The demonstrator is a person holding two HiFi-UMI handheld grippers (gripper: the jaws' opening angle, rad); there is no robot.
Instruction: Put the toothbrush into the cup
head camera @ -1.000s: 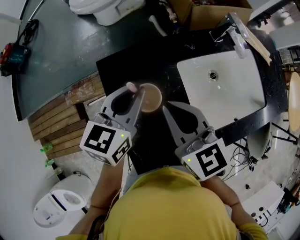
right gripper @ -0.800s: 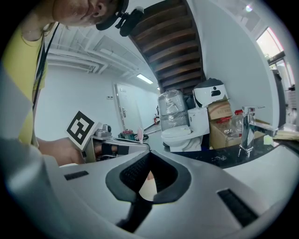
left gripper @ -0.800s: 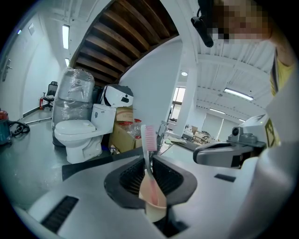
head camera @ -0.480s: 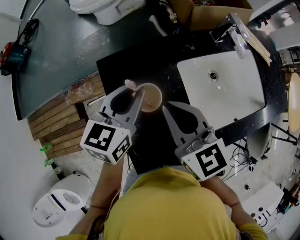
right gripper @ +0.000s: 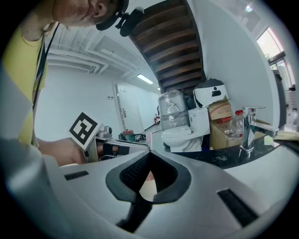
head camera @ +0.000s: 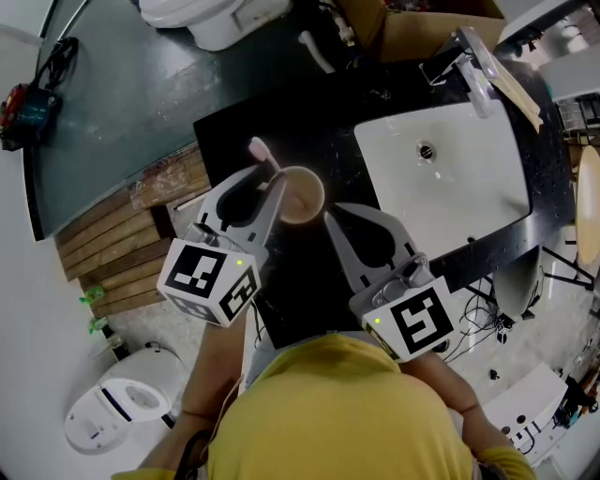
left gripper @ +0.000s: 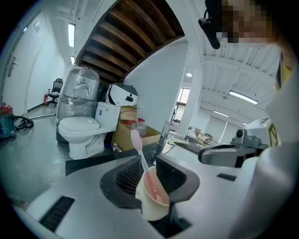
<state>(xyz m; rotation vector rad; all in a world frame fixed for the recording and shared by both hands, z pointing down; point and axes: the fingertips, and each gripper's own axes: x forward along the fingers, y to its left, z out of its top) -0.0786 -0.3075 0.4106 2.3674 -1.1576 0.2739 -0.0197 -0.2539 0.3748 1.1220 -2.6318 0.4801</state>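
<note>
A beige cup (head camera: 302, 195) stands on the black counter (head camera: 309, 103), just left of the sink. A pink toothbrush (head camera: 265, 161) stands in it, handle down, its head leaning out to the upper left. My left gripper (head camera: 264, 178) is at the cup's left rim, open, with the handle passing loosely between its tips. In the left gripper view the toothbrush (left gripper: 139, 147) rises from the cup (left gripper: 152, 205) between the parted tips of the left gripper (left gripper: 148, 159). My right gripper (head camera: 330, 216) is shut and empty, its tip just right of the cup. In the right gripper view the right gripper (right gripper: 147, 153) has its tips together.
A white sink basin (head camera: 450, 159) with a chrome faucet (head camera: 473, 70) takes up the counter's right part. Behind the counter are a white toilet (head camera: 211, 19) and a cardboard box (head camera: 412, 28). Wooden planks (head camera: 131, 244) lie on the floor to the left.
The toothbrush head has tipped further away to the upper left. The left gripper's jaws have parted and let go of the handle. The right gripper has stayed where it was.
</note>
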